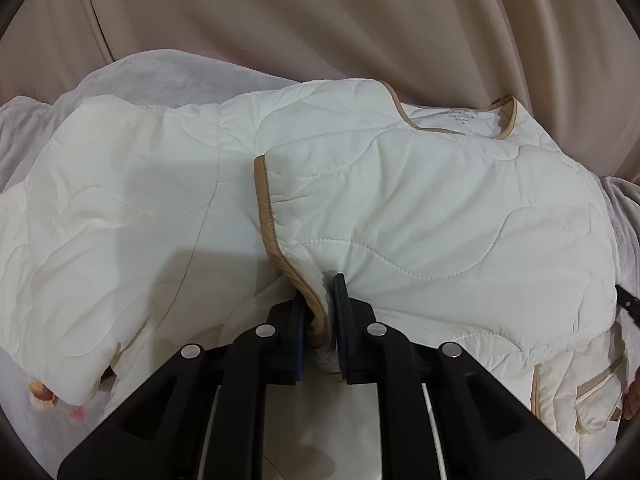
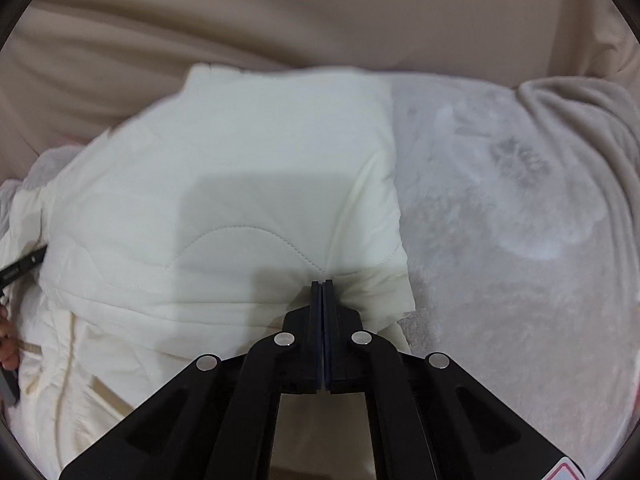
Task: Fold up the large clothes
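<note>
A white quilted jacket point(image 1: 420, 208) with tan trim lies spread on a pale fleece blanket. Its collar and label point(image 1: 456, 120) are at the far right in the left wrist view. My left gripper point(image 1: 320, 300) is shut on the tan-trimmed front edge point(image 1: 266, 208), bunched between the pads. In the right wrist view the jacket point(image 2: 240, 168) fills the left and centre. My right gripper point(image 2: 322, 286) is shut, its pads pressed together with a thin fold of the jacket's near edge at their tips.
The fleece blanket point(image 2: 520, 220) extends to the right of the jacket. A beige sofa back point(image 1: 320, 20) rises behind. The other gripper's black tip shows at the right edge of the left wrist view point(image 1: 628, 304) and at the left edge of the right wrist view point(image 2: 24, 268).
</note>
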